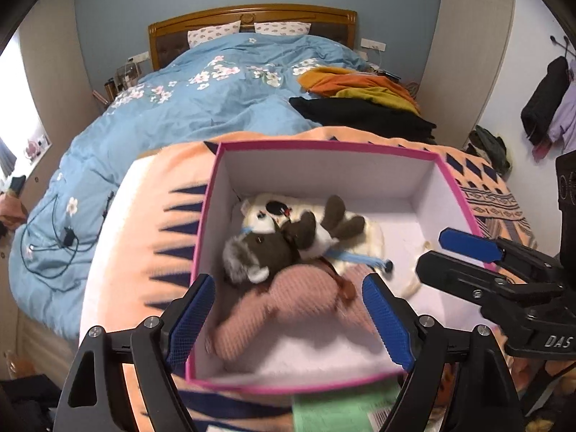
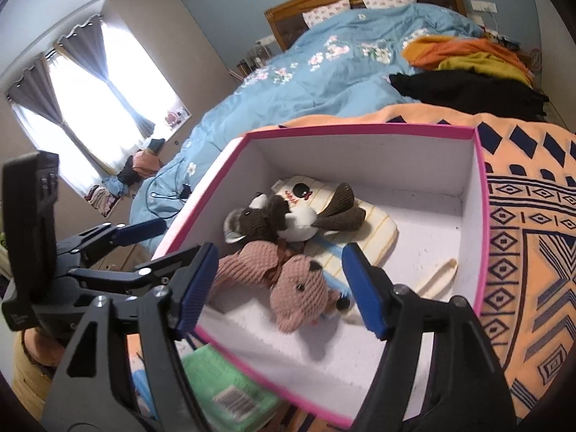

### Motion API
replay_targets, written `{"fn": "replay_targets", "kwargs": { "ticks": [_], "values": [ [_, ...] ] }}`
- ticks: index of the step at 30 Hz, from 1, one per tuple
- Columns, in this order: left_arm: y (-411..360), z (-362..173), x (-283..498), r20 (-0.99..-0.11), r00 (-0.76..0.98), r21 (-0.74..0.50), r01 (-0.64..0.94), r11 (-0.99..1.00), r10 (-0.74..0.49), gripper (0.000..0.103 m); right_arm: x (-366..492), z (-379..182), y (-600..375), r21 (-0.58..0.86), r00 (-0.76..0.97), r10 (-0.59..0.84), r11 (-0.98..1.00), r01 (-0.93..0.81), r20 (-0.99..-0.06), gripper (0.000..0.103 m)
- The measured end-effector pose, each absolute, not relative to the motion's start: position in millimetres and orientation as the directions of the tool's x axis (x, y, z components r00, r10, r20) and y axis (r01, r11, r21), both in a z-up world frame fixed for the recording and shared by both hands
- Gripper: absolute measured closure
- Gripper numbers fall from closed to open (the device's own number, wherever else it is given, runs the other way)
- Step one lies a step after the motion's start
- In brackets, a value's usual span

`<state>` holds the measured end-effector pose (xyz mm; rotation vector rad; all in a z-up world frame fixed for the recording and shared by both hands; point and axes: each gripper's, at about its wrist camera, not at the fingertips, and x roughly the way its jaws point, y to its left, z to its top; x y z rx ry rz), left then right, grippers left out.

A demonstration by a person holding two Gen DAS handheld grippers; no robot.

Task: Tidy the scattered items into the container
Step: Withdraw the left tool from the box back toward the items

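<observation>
Both the left gripper (image 1: 288,320) and right gripper (image 2: 280,288) are held wide open, empty, over the pink-rimmed box (image 2: 360,130) mid-frame; the green packet (image 2: 223,388) at bottom should be grasped squarely next.

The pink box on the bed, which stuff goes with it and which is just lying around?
For tidying: pink-rimmed cardboard box; brown plush raccoon; pink knitted teddy bear; cream striped pouch; green book beside the box.

Just lying about: orange and black clothes; black cables; blue floral duvet.
</observation>
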<state>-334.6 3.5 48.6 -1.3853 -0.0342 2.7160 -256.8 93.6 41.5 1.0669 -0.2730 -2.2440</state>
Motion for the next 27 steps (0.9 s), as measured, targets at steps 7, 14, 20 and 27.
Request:
{"fn": "replay_targets", "kwargs": {
  "ticks": [7, 14, 20, 27],
  "values": [
    [1, 68, -286, -0.763, -0.632, -0.117, -0.071, -0.991, 0.136, 0.017, -216, 57, 108, 0.402, -0.516, -0.640, -0.764, 0.505, -0.569, 0.022],
    [-4, 78, -235, -0.712, -0.672, -0.173, -0.108, -0.979, 0.201, 0.017, -165, 58, 121, 0.405, -0.506, -0.696, -0.713, 0.572, -0.510, 0.021],
    [-5, 69, -194, -0.700, -0.670, -0.214, -0.135, -0.967, 0.248, 0.017, -121, 50, 130, 0.385, -0.493, -0.720, -0.685, 0.619, -0.488, 0.021],
    [-3, 60, -157, -0.692, -0.669, -0.227, -0.156, -0.961, 0.272, 0.017, -75, 43, 136, 0.316, -0.502, -0.722, -0.673, 0.669, -0.477, 0.021]
  ]
}}
